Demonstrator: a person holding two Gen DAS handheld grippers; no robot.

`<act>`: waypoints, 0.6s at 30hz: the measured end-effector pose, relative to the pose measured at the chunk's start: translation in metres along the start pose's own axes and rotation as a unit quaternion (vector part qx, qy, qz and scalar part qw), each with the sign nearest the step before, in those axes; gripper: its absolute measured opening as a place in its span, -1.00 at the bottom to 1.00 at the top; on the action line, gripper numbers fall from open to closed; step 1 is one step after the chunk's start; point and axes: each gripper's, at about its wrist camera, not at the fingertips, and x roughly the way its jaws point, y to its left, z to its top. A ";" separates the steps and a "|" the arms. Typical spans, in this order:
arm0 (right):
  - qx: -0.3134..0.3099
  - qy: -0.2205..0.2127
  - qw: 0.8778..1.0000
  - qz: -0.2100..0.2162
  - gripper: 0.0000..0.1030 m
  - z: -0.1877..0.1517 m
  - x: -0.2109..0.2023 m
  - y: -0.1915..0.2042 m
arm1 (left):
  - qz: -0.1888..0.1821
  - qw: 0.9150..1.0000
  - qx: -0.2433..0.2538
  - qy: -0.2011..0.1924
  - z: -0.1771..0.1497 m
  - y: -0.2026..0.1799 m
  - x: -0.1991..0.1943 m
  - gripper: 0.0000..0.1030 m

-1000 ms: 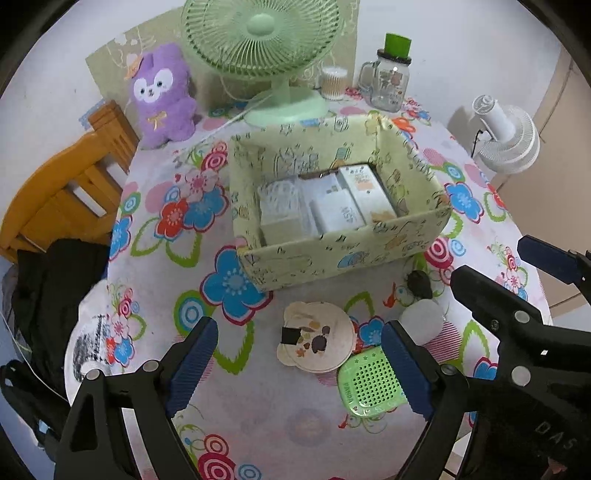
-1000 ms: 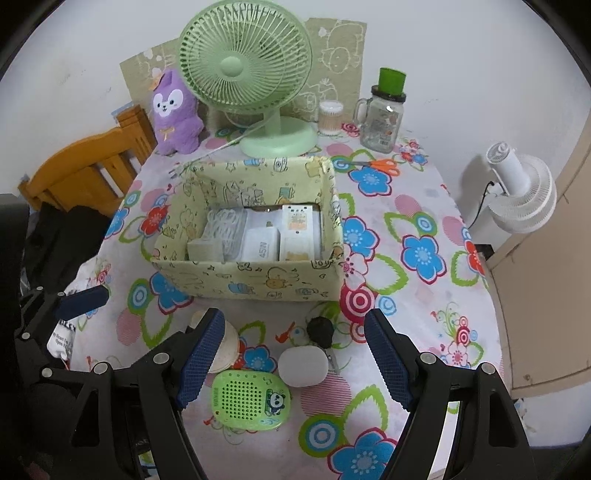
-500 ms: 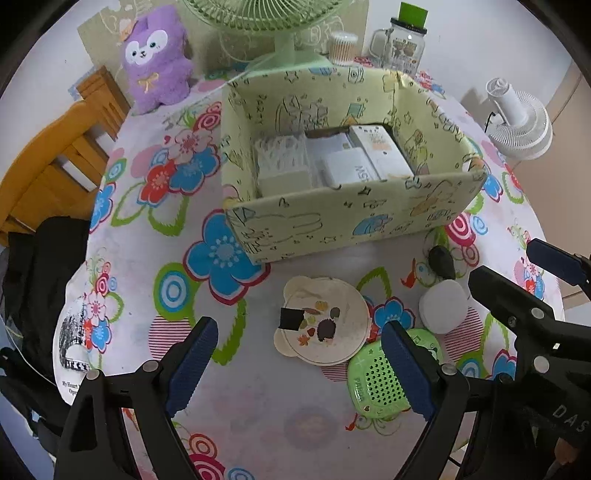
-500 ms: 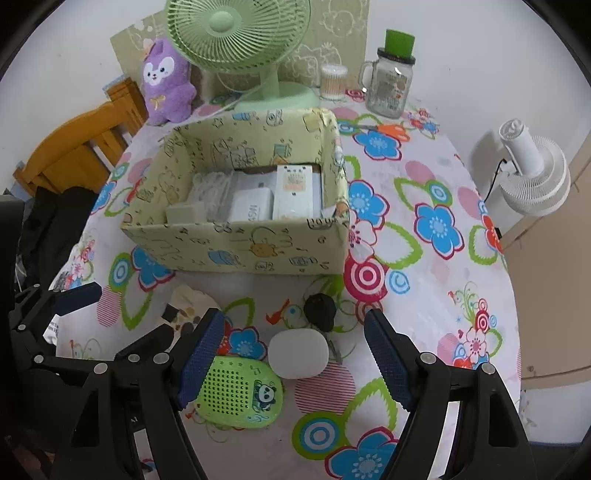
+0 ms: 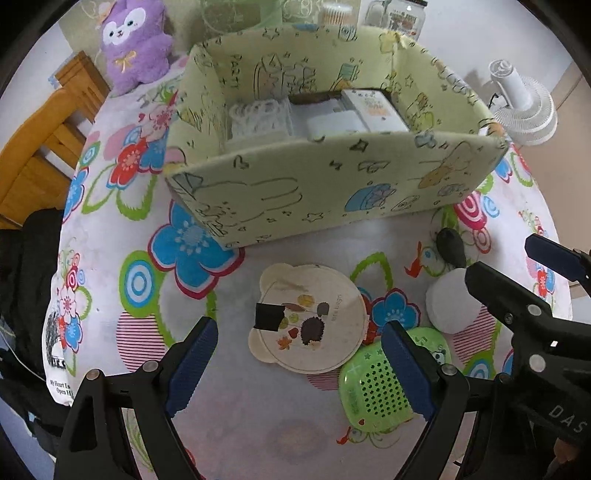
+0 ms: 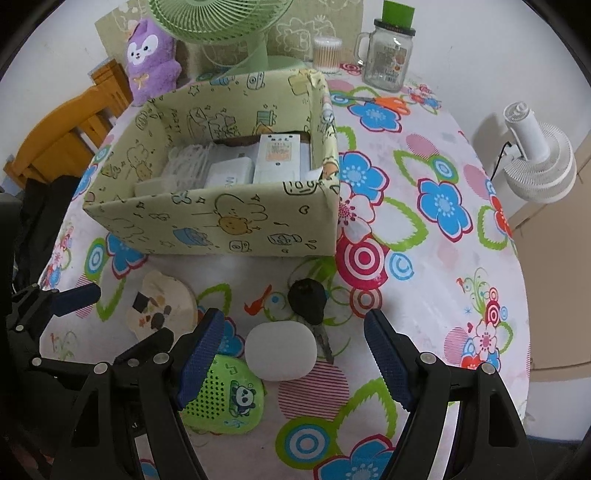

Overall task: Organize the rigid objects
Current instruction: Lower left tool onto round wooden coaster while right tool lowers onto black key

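A pale green cartoon-print box (image 5: 332, 184) (image 6: 221, 221) holds several white flat items. In front of it on the flowered tablecloth lie a beige bear-shaped disc (image 5: 308, 323) (image 6: 160, 308), a green perforated panda case (image 5: 373, 391) (image 6: 225, 402), a white rounded case (image 5: 448, 306) (image 6: 281, 349) and a black-headed key (image 5: 448, 245) (image 6: 308, 299). My left gripper (image 5: 299, 367) is open, low over the disc. My right gripper (image 6: 291, 363) is open, its fingers either side of the white case.
A purple plush (image 6: 151, 61), a green desk fan (image 6: 236, 33), a cotton-swab tub (image 6: 327, 53) and a glass jar mug (image 6: 389, 59) stand behind the box. A white floor fan (image 6: 535, 158) is off the table's right edge. A wooden chair (image 5: 40, 147) stands at left.
Both grippers have moved forward and down toward the items in front of the box, which now look larger. Both stay open.
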 end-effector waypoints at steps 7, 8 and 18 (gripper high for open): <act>0.004 0.019 1.000 0.006 0.56 -0.001 0.015 -0.004 | 0.001 1.000 0.000 0.021 -0.002 -0.002 0.015 0.78; 0.005 0.021 1.000 0.006 0.56 -0.001 0.017 -0.005 | 0.001 1.000 0.003 0.023 -0.002 -0.003 0.016 0.78; 0.014 0.037 0.999 0.008 0.56 0.001 0.033 -0.010 | 0.003 0.999 0.003 0.039 -0.003 -0.003 0.034 0.81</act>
